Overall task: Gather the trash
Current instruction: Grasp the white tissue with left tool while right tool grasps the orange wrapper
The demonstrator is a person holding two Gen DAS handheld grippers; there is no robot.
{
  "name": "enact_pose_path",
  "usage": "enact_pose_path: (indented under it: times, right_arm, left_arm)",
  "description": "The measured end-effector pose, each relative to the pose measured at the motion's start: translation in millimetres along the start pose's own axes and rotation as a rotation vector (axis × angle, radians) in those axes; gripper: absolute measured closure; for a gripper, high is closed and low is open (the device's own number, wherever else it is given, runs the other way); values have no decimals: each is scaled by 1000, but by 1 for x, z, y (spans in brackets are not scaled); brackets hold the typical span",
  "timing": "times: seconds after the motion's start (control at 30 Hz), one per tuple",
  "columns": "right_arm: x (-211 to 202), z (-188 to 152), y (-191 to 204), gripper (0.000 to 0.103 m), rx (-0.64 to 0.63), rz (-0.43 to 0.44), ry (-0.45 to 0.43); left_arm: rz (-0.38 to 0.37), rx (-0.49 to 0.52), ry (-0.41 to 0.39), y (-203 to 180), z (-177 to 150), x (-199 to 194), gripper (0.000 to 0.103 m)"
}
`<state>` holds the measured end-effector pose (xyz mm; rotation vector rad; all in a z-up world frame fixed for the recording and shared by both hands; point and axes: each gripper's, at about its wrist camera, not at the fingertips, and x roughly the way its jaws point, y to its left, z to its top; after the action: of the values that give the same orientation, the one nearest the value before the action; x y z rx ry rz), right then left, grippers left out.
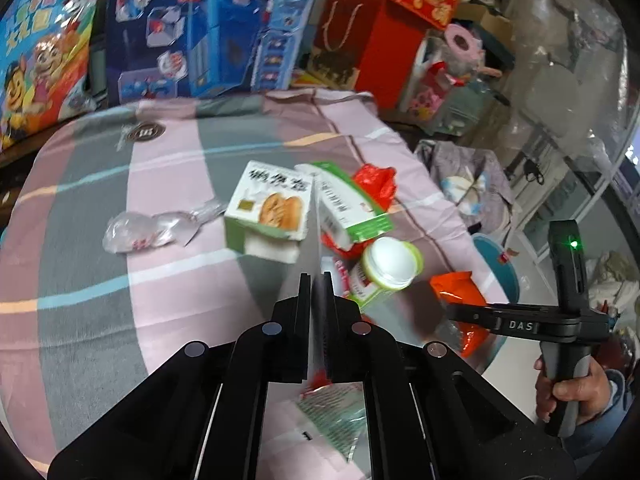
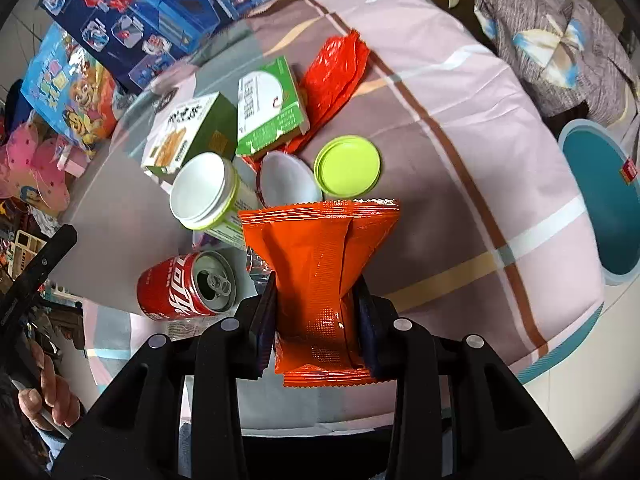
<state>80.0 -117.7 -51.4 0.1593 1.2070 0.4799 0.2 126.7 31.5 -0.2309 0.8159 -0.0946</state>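
My right gripper [image 2: 316, 300] is shut on an orange snack wrapper [image 2: 320, 264] and holds it above the table; it also shows in the left wrist view [image 1: 456, 286]. My left gripper [image 1: 317, 280] is shut on a thin clear wrapper [image 1: 332, 412] with green and red print that hangs under the fingers. On the striped cloth lie a green-white cracker box [image 1: 268, 212], a green-white carton [image 2: 270, 108], a red plastic bag [image 2: 336, 76], an open white jar [image 2: 204, 192], its lime lid [image 2: 348, 166], a cola can [image 2: 184, 286] and a clear plastic bag [image 1: 140, 230].
A teal bin [image 2: 608, 196] stands on the floor right of the table, also in the left wrist view [image 1: 496, 256]. Toy boxes [image 1: 200, 24] and red gift boxes [image 1: 384, 28] line the back. Clothes [image 2: 560, 48] lie on a chair at right.
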Motion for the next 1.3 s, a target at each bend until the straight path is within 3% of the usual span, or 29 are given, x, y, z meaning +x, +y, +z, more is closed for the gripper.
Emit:
enact_pose_path:
  times: [0.13, 0.3, 0.33, 0.4, 0.43, 0.47, 0.73, 0.87, 1.13, 1.3]
  right_arm:
    - [-6, 1, -2, 70, -2, 8, -23]
    - [3, -4, -5, 70, 3, 3, 13]
    - [6, -4, -5, 70, 3, 4, 24]
    - [12, -4, -4, 70, 7, 10, 40]
    - [13, -5, -3, 69, 6, 12, 43]
    - [15, -5, -1, 69, 2, 10, 46]
    - [25, -2, -2, 66, 16, -14, 73]
    - [31, 1, -2, 65, 24, -25, 87]
    - [38, 1, 2, 65, 17, -14, 98]
    - [37, -2, -5, 65, 30, -8, 96]
  left_arm:
    - [0, 59, 3, -18, 4, 5, 98]
    - [17, 72, 100, -8, -9, 35, 95]
    - [21, 71, 117, -5, -13, 39, 90]
    - [38, 69, 157, 3, -20, 49, 57]
    - [45, 65, 164, 8, -23, 53, 23]
    - [48, 61, 156, 13, -26, 53, 11]
    - [-19, -37, 266, 50, -38, 92, 11]
    - [-100, -96, 292, 53, -43, 92, 9]
    - [-62, 86, 271, 14, -51, 74, 9]
    - [-4, 258, 257, -21, -60, 70, 9]
